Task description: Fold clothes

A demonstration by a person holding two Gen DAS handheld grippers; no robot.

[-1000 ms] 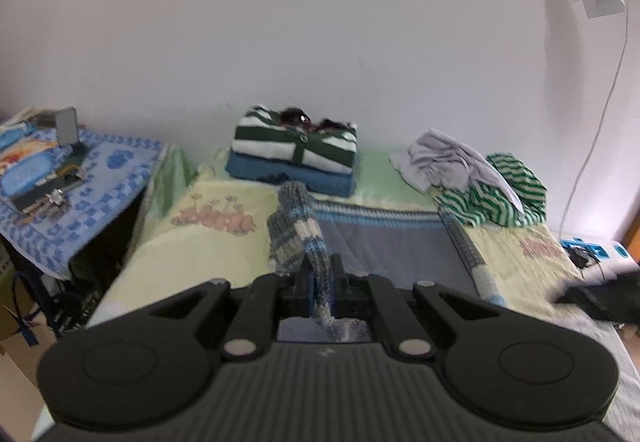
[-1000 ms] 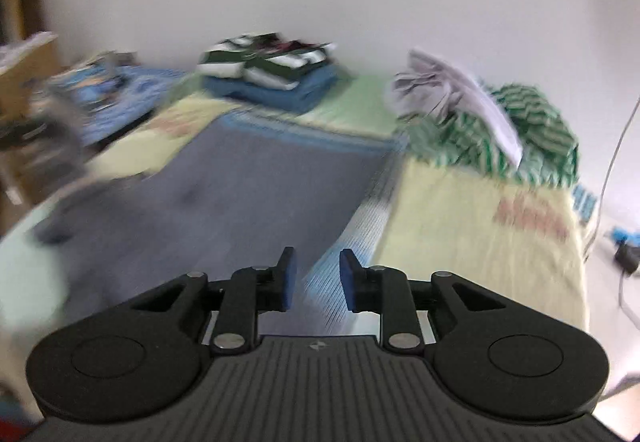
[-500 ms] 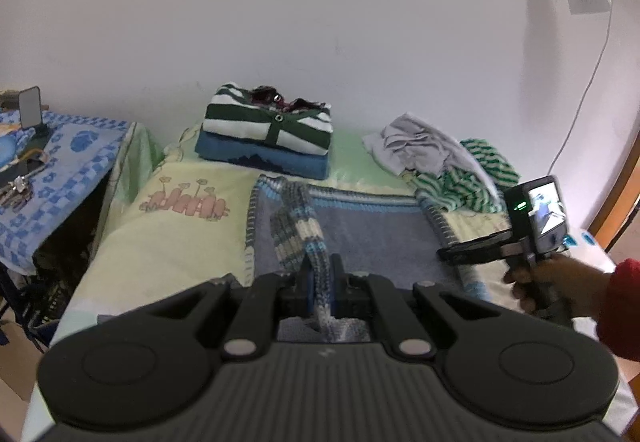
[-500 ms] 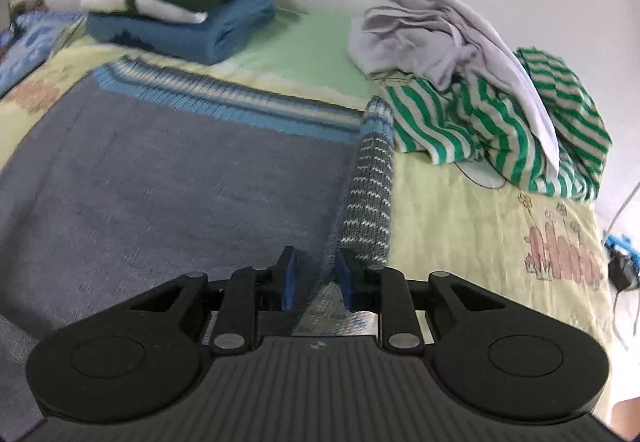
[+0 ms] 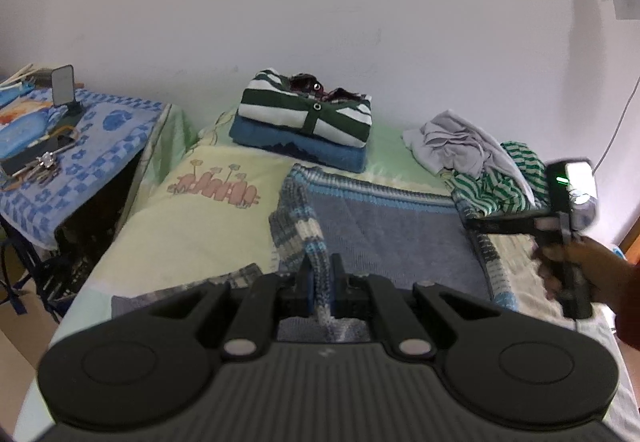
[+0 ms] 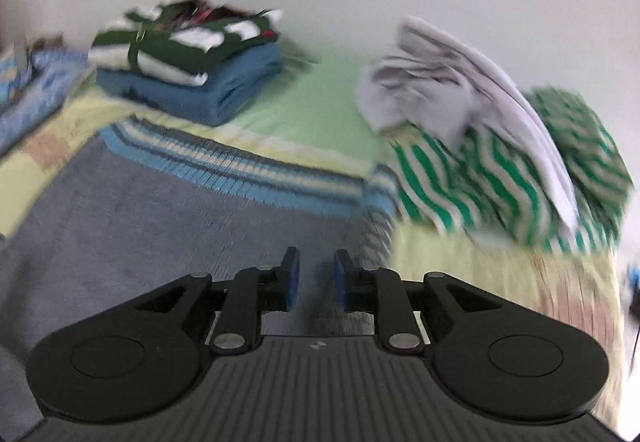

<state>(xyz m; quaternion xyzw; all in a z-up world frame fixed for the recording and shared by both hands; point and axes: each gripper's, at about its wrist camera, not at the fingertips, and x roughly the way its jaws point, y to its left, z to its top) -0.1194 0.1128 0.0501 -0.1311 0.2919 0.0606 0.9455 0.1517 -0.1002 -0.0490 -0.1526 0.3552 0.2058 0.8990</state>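
A grey-blue knit sweater lies spread flat on the bed, its striped hem toward the wall. My left gripper is shut on the sweater's left sleeve, which rises off the bed in a fold toward the jaws. My right gripper hovers low over the sweater near its right edge. Its jaws are opening, with nothing pinched between them. The right sleeve lies on the bed just right of the fingertips. In the left wrist view a hand holds that right gripper above the right sleeve.
A folded stack of a green-and-white striped top on a blue garment sits by the wall. At the right lies an unfolded pile of grey and green-striped clothes. A side table with a blue cloth and small items stands left of the bed.
The right gripper swept right across the sweater, closed on the right sleeve half a second ago, and now has its jaws apart with the sleeve lying beside them. The left gripper keeps its grip.
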